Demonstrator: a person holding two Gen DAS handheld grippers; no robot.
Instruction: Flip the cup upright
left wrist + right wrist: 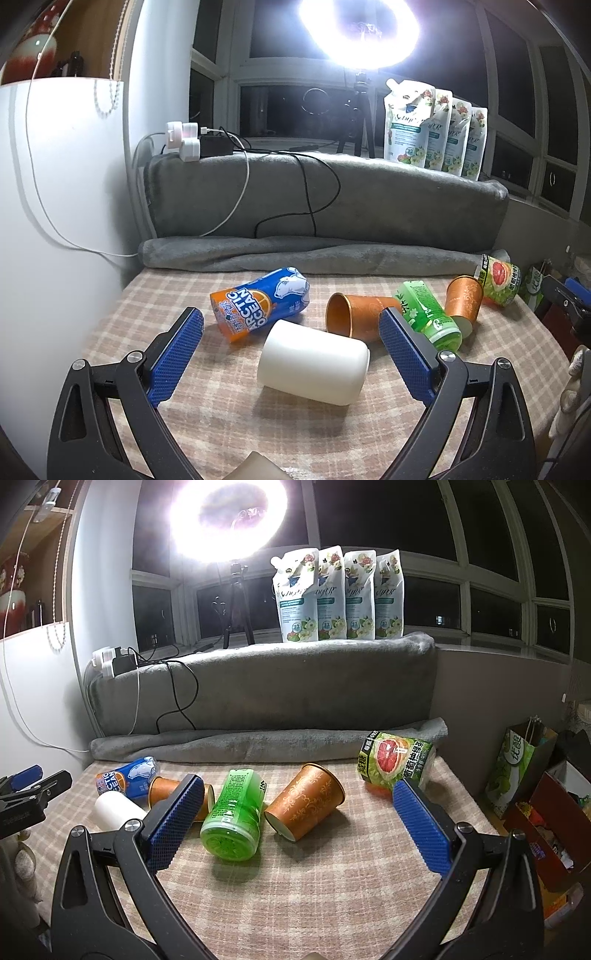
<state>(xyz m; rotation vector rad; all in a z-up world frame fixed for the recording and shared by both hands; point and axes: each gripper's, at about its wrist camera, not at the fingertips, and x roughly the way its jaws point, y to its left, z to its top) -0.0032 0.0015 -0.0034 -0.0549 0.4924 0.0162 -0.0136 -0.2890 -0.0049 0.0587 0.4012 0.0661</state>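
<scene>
A white cup (314, 363) lies on its side on the checked tablecloth, between the blue pads of my open left gripper (291, 325), untouched; it also shows in the right wrist view (118, 810). Two orange patterned cups lie on their sides: one (354, 319) with its mouth facing left, the other (304, 801) tilted with its base toward me, also in the left wrist view (463, 299). My right gripper (295, 794) is open and empty, above and in front of that second orange cup.
A blue-orange can (260, 302), a green bottle (232, 812) and a grapefruit-label can (393, 762) lie among the cups. A grey blanket (325, 199) backs the table. Pouches (336, 594), cables and a ring light (227, 520) stand behind. Bags (517, 764) sit to the right.
</scene>
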